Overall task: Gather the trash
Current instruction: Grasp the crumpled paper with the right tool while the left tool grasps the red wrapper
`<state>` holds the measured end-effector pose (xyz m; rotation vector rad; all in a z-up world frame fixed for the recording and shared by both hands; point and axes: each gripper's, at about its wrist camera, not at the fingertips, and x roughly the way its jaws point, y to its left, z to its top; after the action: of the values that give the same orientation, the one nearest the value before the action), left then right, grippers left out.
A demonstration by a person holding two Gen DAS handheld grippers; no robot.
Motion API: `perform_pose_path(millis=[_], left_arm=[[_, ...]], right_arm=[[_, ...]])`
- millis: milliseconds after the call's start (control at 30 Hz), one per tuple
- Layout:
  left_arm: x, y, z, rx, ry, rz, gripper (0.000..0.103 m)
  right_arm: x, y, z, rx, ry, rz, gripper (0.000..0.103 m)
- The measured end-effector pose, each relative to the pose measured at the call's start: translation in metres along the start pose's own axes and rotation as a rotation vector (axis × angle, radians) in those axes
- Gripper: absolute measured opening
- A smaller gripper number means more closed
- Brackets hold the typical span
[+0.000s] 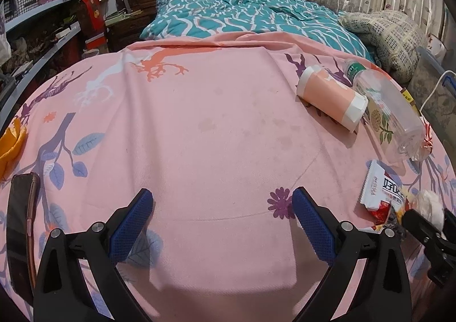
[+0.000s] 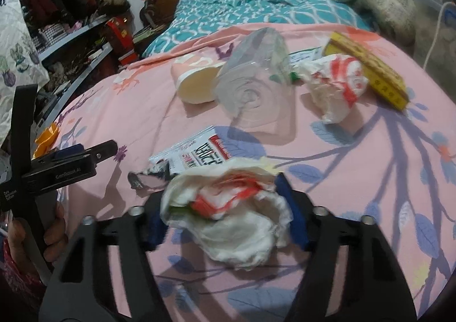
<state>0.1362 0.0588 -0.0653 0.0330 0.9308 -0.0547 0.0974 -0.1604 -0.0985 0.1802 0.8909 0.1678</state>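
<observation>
My right gripper [image 2: 225,208] is shut on a crumpled white and red wrapper [image 2: 228,213], held just above the pink cloth; it also shows in the left wrist view [image 1: 427,202]. Beyond it lie a flat snack packet [image 2: 199,153], a clear plastic bottle [image 2: 256,82], a pink paper cup [image 2: 196,79] on its side, another crumpled white and red wrapper [image 2: 336,79] and a yellow box [image 2: 370,65]. My left gripper [image 1: 222,225] is open and empty over bare pink cloth [image 1: 213,122]. The cup [image 1: 330,93], bottle [image 1: 387,113] and packet [image 1: 382,188] lie to its right.
Orange peel [image 1: 11,145] and a black phone [image 1: 20,230] lie at the left edge of the pink cloth. A bed with a teal quilt [image 1: 242,14] is behind. Cluttered shelves [image 1: 42,25] stand left. A patterned cushion [image 1: 387,34] and white cable [image 1: 436,85] are at right.
</observation>
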Motion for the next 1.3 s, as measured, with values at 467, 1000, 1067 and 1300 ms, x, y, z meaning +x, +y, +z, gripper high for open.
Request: perform_pose_path(millis=[467,1000,1067,1300], left_arm=[[0.003,0.008,0.001,-0.028,0.011,-0.033,0.094],[-0.019,-0.039,0.015,0.070,-0.024,-0.208,0.094],[-0.017,-0.057,0.018,0.115,-0.014,-0.224,0.094],[-0.002,-0.097,0.018,0.203,0.053,-0.263,0.094]], right_arm=[[-0.006,0.019,0.015,-0.023,-0.051,0.048,0.080],[-0.007,0.030,-0.008,-0.171,0.042,0.108,0.072],[-0.005,0.024,-0.009,-0.150,0.072,0.170,0.053],[-0.035,-0.016,-0.012,-0.082,0.001,0.074,0.044]])
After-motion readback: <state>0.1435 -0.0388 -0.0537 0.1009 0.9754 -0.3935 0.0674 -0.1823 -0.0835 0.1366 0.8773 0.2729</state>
